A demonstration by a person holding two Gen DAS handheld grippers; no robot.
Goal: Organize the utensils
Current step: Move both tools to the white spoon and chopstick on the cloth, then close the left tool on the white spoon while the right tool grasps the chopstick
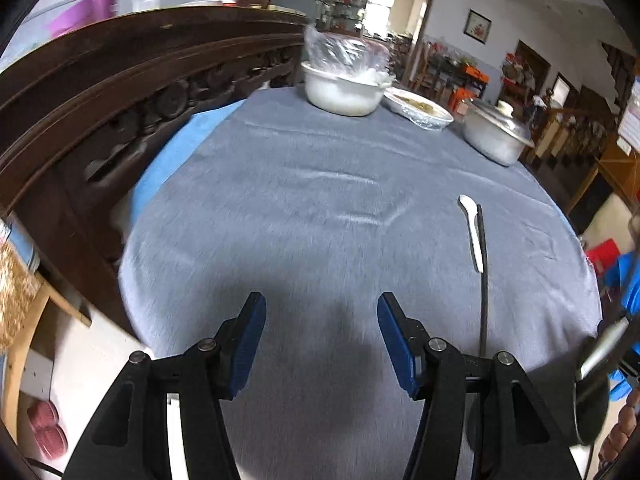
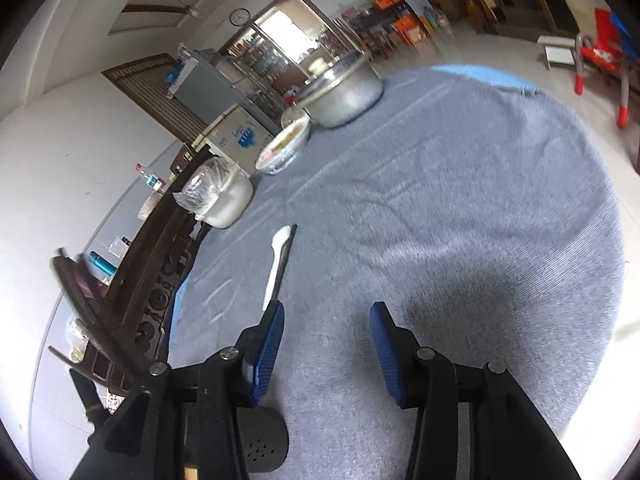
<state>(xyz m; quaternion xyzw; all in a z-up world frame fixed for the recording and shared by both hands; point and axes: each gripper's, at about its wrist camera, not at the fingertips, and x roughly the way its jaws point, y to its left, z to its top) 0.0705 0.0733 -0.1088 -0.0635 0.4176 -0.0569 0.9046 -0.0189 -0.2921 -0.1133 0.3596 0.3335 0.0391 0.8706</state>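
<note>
No writing on the utensils can be read. The white box (image 2: 240, 136) behind the far dishes carries blue print, too blurred for me to make out.

My left claw (image 1: 322, 344) hangs open over the grey cloth of the surface (image 1: 320, 184), gripping nothing. My right claw (image 2: 326, 350) is open and empty too, above the same cloth.

The white spoon (image 1: 472, 228) lies flat on the cloth ahead and to the right of my left claw, bowl end pointing away. A long black utensil (image 1: 484, 272) lies alongside it, touching or just beside; I cannot tell which. Its near end passes behind my left claw's right finger, so its head is hidden in that view. The right wrist view shows a black perforated head (image 2: 262, 440), like a slotted spatula, low beside my right claw's left finger, with the handle cut off by that finger.

At the far edge stand a white bowl under clear plastic wrap (image 1: 344, 80), a wrapped dish of food (image 1: 418, 108) and a lidded metal pot (image 1: 496, 128). The left wrist view alone shows the dark carved wooden furniture (image 1: 120, 92) up close.
</note>
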